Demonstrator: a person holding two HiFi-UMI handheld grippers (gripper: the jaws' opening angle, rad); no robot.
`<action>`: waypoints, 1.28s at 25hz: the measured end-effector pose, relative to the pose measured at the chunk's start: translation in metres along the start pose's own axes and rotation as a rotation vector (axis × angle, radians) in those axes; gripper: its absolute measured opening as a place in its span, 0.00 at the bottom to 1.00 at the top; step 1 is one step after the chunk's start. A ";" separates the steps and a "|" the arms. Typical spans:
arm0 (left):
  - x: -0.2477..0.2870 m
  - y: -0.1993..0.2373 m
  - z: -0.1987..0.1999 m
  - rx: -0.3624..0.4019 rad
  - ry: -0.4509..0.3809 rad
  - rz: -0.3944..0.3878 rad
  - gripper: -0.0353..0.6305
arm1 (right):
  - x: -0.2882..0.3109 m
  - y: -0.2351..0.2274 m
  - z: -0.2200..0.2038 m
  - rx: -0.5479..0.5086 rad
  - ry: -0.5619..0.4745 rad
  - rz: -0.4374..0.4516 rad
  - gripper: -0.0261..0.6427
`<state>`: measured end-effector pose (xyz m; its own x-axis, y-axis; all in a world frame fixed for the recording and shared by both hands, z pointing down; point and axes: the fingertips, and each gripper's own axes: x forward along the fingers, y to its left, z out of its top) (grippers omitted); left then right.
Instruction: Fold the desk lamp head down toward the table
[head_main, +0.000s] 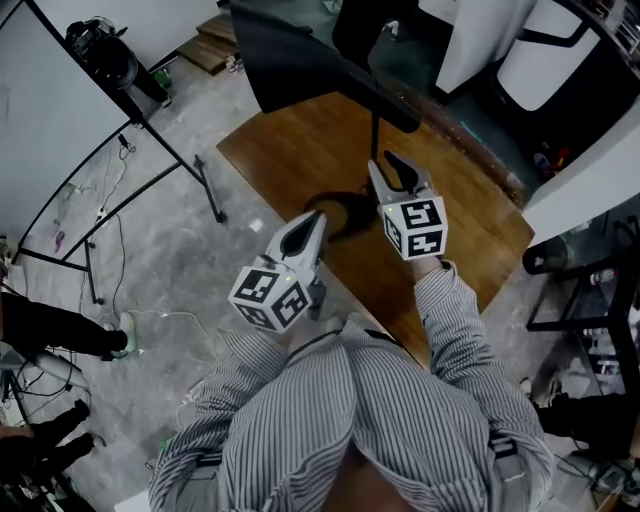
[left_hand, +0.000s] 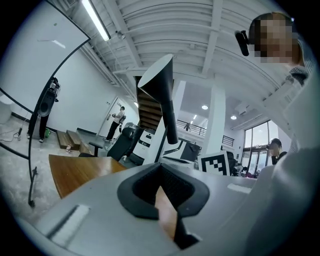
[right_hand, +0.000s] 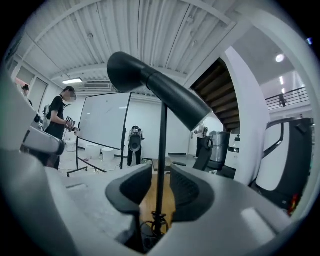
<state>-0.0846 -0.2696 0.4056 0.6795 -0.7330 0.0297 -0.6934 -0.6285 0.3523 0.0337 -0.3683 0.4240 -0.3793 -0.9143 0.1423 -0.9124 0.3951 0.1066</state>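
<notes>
The desk lamp stands on the wooden table (head_main: 300, 150) in the upper middle of the head view. Its long dark lamp head (head_main: 320, 60) reaches from the top centre toward the right, carried on a thin pole (head_main: 375, 140) over a round base (head_main: 340, 212). The right gripper (head_main: 398, 165) sits just below the head. Its jaws are moderately apart and frame the pole without clasping it, as the right gripper view shows. The left gripper (head_main: 312, 225), at lower left near the base, has its jaws all but together with nothing between them. The head looks rigid and smooth, likely light, on a stiff hinge, and the slim pole may sway. The best hold seems to be on the head's outer end, pressing it down gently, with the other gripper steadying the pole or base so the lamp does not tip.
</notes>
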 end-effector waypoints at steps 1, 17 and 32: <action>0.002 0.003 0.003 -0.007 -0.003 0.003 0.06 | 0.007 -0.001 -0.001 0.003 0.005 -0.001 0.19; 0.006 -0.008 0.140 0.390 -0.230 0.052 0.17 | 0.029 -0.004 -0.002 0.041 -0.026 0.037 0.10; 0.013 -0.016 0.216 0.654 -0.332 0.059 0.19 | 0.032 -0.002 -0.002 0.053 -0.010 0.050 0.10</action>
<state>-0.1169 -0.3251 0.1987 0.6004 -0.7453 -0.2899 -0.7982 -0.5362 -0.2744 0.0237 -0.3979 0.4305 -0.4257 -0.8946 0.1359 -0.8991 0.4352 0.0478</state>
